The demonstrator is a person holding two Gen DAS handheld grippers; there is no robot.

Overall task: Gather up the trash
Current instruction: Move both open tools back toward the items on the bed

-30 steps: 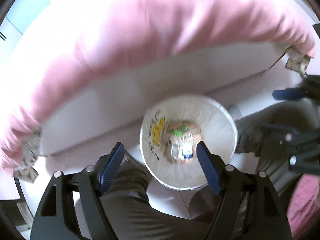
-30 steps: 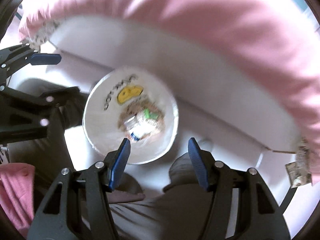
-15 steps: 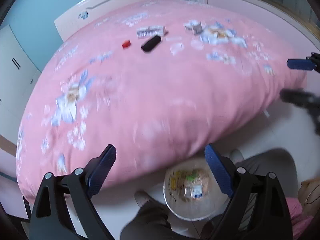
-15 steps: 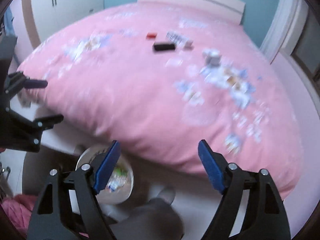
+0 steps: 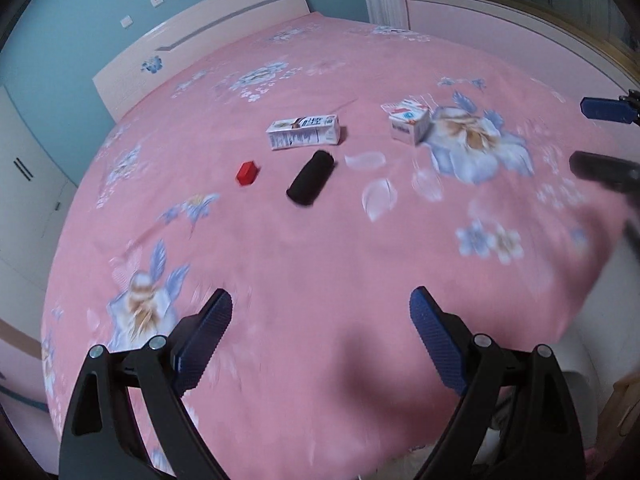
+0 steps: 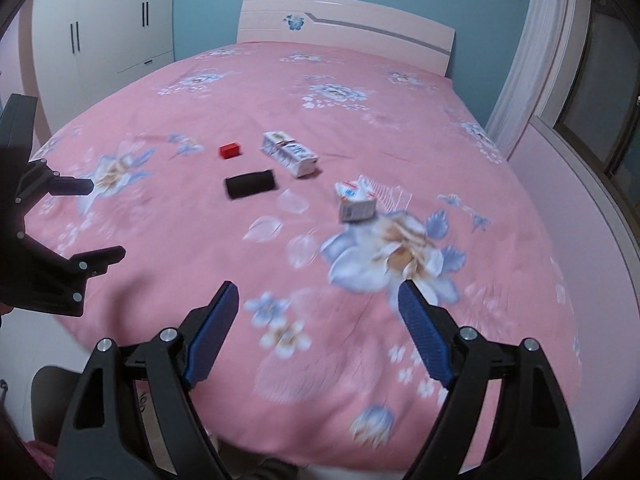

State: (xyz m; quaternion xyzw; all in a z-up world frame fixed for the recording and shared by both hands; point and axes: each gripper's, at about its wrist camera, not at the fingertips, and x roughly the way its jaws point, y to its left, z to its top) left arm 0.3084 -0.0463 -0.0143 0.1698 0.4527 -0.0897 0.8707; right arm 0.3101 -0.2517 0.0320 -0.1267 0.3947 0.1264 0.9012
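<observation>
Trash on the bed [image 5: 280,248]: long carton [image 5: 304,133], small carton [image 5: 409,121], red box [image 5: 247,172], black roll [image 5: 311,177], all well ahead of both tools. Left gripper [image 5: 320,338] & right gripper [image 6: 318,330] both spread wide, nothing btwn jaws. Long carton lies crosswise ahead of left; small carton sits nearer right, so likely right's pick.

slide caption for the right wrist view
Open right tongs above a pink bed strewn with cartons and a red box.

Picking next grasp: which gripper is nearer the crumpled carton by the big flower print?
Right. The right gripper faces the crumpled carton just ahead, slightly right of centre. The left gripper sits further off, the carton up to its right.
</observation>
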